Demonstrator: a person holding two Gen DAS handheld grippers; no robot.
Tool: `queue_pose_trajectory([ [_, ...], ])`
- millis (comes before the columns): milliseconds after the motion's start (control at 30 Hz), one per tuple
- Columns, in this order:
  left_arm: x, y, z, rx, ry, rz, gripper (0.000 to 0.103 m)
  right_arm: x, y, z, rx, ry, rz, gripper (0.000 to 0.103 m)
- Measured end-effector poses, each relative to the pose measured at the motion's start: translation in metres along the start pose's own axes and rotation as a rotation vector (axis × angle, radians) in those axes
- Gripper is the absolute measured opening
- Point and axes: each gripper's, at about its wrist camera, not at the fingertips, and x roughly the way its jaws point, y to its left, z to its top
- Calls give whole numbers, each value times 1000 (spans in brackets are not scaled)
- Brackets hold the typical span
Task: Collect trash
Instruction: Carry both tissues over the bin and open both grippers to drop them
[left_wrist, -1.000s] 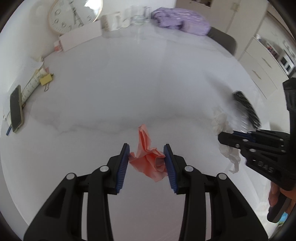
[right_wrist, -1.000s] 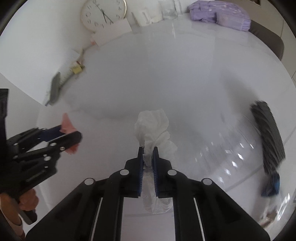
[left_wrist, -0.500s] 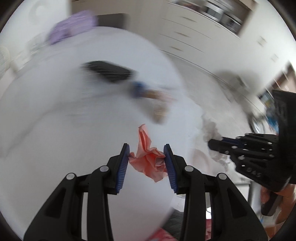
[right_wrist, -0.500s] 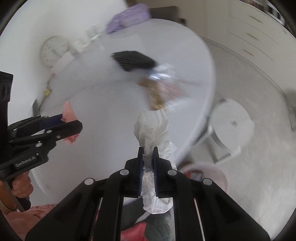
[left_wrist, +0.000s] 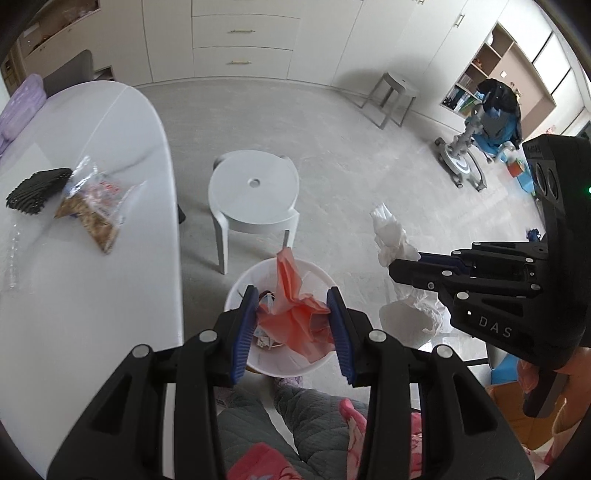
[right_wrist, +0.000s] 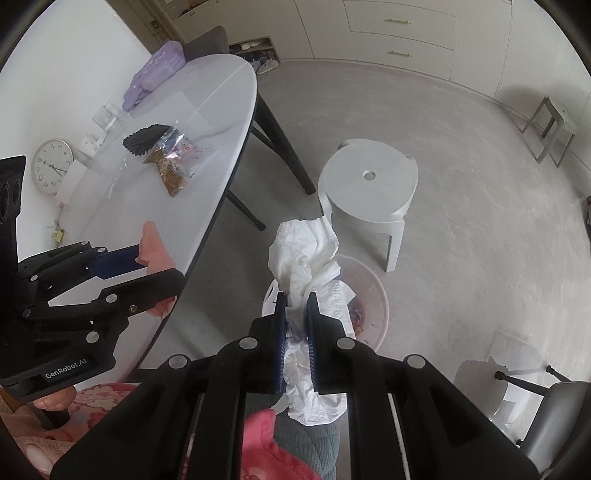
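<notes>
Both grippers are loaded over the floor, off the white table (left_wrist: 110, 177). The left gripper (left_wrist: 293, 325) is clamped on a crumpled pink paper (left_wrist: 295, 306), right above the white trash bin (left_wrist: 240, 288). The right gripper (right_wrist: 295, 325) is squeezed tight on a wad of white tissue (right_wrist: 306, 254), over the same bin (right_wrist: 373, 291). A grey stool (left_wrist: 253, 192) sits just behind.

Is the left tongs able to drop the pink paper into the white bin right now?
Probably yes. The left tongs hold the pink paper right over the open white bin, which has no lid, and nothing sits between them. The right tongs with the white tissue hang off to the side.
</notes>
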Motion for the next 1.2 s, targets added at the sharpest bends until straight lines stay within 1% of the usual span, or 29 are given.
queue_pose_trajectory([
  [100, 6, -6, 4, -1, 10, -4, 39, 2, -8, 0, 0, 3, 3, 13],
  [167, 7, -11, 5, -2, 21, -2, 42, 0, -10, -1, 2, 2, 5, 13],
  [200, 9, -10, 6, -1, 24, 1, 52, -1, -13, -2, 2, 2, 8, 13],
  [233, 10, -11, 6, -1, 26, 9, 68, -1, -16, -2, 3, 3, 9, 13],
  [267, 9, -12, 7, -1, 25, 20, 75, -3, -20, -2, 3, 3, 10, 13],
  [367, 6, -16, 8, 7, 15, 25, 85, -3, -22, -1, 6, 2, 13, 13],
  [400, 6, -16, 9, 8, 17, 32, 91, -3, -23, 0, 6, 2, 13, 13],
  [533, 3, -15, 9, 6, 17, 42, 95, -2, -26, 1, 9, 4, 11, 13],
  [833, -5, 1, 7, -33, 18, 60, 95, 9, -24, 1, 7, 25, 15, 14],
  [1000, -10, 16, 2, -78, 13, 72, 95, 25, -14, -2, -22, 58, 13, 14],
  [1033, -11, 19, 0, -90, 13, 78, 95, 28, -12, -3, -28, 67, 14, 18],
  [1067, -12, 23, 0, -100, 13, 81, 95, 34, -8, -5, -40, 88, 20, 41],
  [1100, -13, 26, -1, -108, 13, 84, 95, 40, -5, -6, -45, 107, 15, 59],
  [1133, -14, 29, -3, -117, 13, 89, 95, 42, -3, -7, -43, 109, -8, 89],
  [1167, -16, 34, -4, -129, 12, 95, 95, 43, 0, -8, -41, 97, -49, 99],
  [1200, -17, 39, -5, -142, 11, 98, 95, 44, 2, -7, -45, 83, -76, 99],
])
